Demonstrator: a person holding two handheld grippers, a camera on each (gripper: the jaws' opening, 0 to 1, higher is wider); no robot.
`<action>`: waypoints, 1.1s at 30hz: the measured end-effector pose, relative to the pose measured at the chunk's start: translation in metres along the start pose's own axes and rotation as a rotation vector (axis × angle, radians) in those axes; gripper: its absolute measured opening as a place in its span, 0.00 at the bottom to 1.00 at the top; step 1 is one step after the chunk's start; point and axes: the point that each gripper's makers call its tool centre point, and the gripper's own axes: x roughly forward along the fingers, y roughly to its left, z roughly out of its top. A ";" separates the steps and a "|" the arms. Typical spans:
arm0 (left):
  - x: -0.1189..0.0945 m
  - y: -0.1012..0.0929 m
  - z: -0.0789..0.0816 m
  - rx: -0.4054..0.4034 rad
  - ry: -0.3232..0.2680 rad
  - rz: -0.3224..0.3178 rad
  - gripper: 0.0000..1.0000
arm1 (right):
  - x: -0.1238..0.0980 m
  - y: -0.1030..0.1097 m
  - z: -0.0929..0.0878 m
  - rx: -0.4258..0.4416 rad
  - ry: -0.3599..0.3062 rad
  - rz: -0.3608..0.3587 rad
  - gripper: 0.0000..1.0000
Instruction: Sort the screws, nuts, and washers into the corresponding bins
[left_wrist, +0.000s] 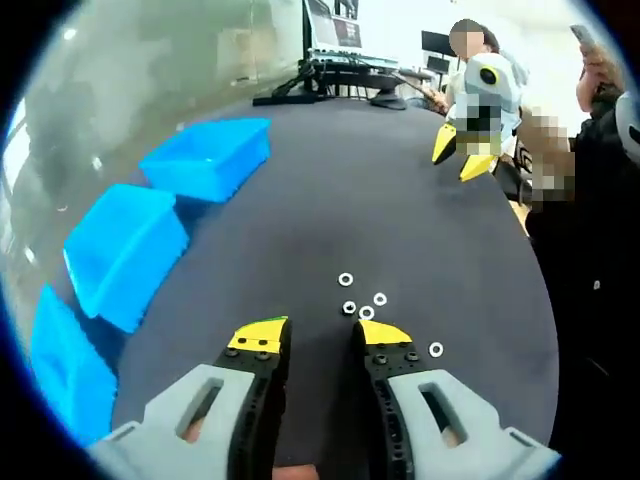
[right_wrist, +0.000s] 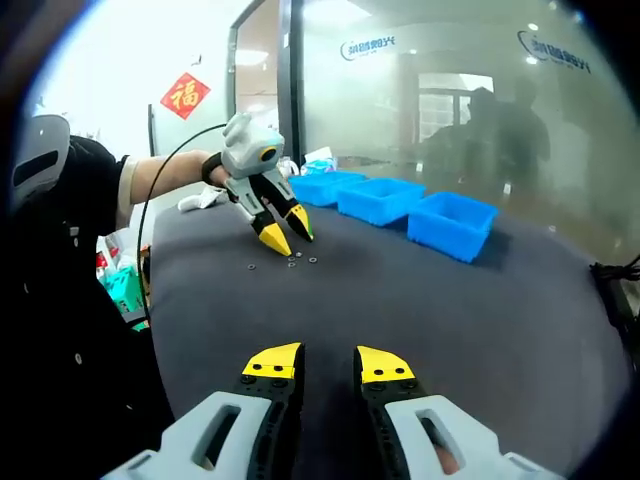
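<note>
Several small silver washers (left_wrist: 366, 312) lie on the dark grey table (left_wrist: 400, 210), just ahead of my left gripper (left_wrist: 320, 336), which is open and holds nothing. One more washer (left_wrist: 436, 350) sits beside its right jaw. Three blue bins (left_wrist: 125, 250) line the table's left side. My right gripper (left_wrist: 462, 152) hangs over the far edge, yellow tips down. In the right gripper view my right gripper (right_wrist: 328, 364) is open and empty above bare table, the left gripper (right_wrist: 286, 232) hovers over the washers (right_wrist: 292, 261), and the bins (right_wrist: 452, 224) stand along the far side.
A screen and keyboard with cables (left_wrist: 335, 45) stand at the table's far end. People (left_wrist: 600, 200) stand close at the right edge. A glass wall (right_wrist: 450, 90) rises behind the bins. A sleeved arm (right_wrist: 160, 172) holds the left gripper.
</note>
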 end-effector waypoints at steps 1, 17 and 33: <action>0.001 -0.001 0.001 0.002 0.001 -0.002 0.23 | 0.000 0.000 0.000 0.002 0.000 0.001 0.17; 0.010 -0.013 0.007 -0.008 0.000 -0.041 0.14 | 0.001 -0.004 -0.004 0.010 -0.001 0.005 0.17; 0.006 -0.011 0.010 -0.029 -0.033 0.003 0.01 | 0.003 -0.005 -0.004 0.007 0.009 0.005 0.17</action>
